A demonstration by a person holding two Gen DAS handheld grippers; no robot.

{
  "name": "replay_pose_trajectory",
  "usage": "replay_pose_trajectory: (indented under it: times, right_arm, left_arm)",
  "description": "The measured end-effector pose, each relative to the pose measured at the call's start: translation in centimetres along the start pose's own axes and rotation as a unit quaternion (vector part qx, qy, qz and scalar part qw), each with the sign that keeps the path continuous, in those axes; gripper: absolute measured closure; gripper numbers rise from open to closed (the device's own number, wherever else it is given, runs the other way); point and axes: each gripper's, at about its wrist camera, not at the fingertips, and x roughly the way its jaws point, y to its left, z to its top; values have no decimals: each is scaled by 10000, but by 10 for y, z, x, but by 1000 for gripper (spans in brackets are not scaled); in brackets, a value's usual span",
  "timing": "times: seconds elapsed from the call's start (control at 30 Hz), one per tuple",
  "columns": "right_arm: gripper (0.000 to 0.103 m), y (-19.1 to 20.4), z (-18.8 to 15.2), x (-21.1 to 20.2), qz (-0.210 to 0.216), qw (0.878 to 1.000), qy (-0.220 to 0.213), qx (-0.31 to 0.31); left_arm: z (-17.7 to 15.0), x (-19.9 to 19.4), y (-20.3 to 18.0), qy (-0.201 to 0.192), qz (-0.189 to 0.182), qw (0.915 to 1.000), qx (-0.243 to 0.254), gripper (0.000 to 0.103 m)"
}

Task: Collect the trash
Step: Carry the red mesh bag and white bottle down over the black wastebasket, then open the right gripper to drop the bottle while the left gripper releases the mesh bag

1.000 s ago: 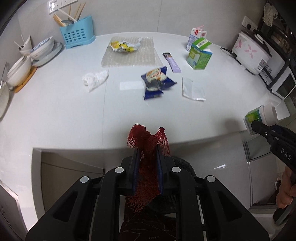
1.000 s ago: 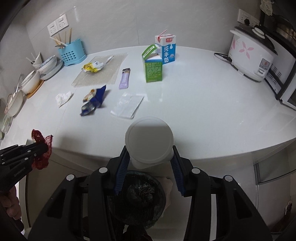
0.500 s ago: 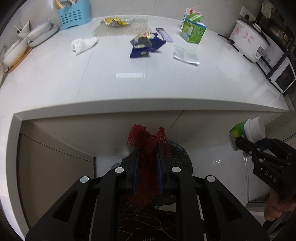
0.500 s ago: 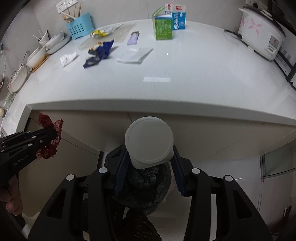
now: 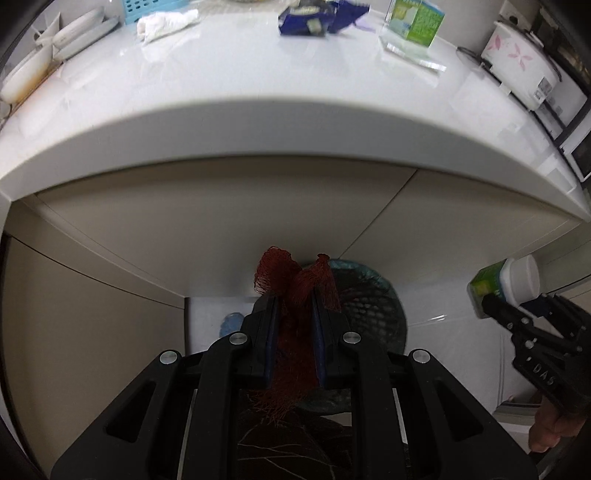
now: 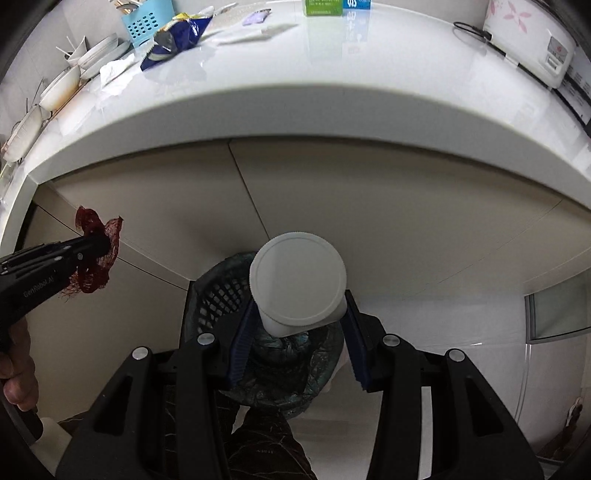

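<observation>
Left gripper (image 5: 294, 295) clamped on red mesh netting (image 5: 295, 280). Right gripper (image 6: 298, 314) clamped on white-capped bottle (image 6: 297, 284). Both poised above black-lined trash bin (image 6: 214, 291), below counter edge (image 6: 295, 122).

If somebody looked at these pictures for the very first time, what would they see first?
Probably the red net, squeezed in the left gripper in front of the counter. Next, the big white lid of the bottle in the right gripper, right above a black bin on the floor. Far back on the counter, a blue wrapper and a green carton stand out.
</observation>
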Motion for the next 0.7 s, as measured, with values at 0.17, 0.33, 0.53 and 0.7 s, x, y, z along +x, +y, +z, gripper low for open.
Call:
replay_pose_trajectory:
  times: [0.17,0.33,0.53,0.7]
  right_arm:
    - [60,2,-8,20,31,10000,79,5]
    - [60,12,-13,40,-5,9993,315,-182]
    - [60,19,-8,54,84,9987,440,-250]
    - [60,20,-6,56,144,9981,535,-261]
  left_arm:
    - [-15,18,6,143,-25,9999,-8,88]
    - [-21,37,7,317,-66,9995,-7,88]
    - [-29,40,13,356,-16,9993,-70,88]
    - [-32,38,10,350,-3,9994,34,88]
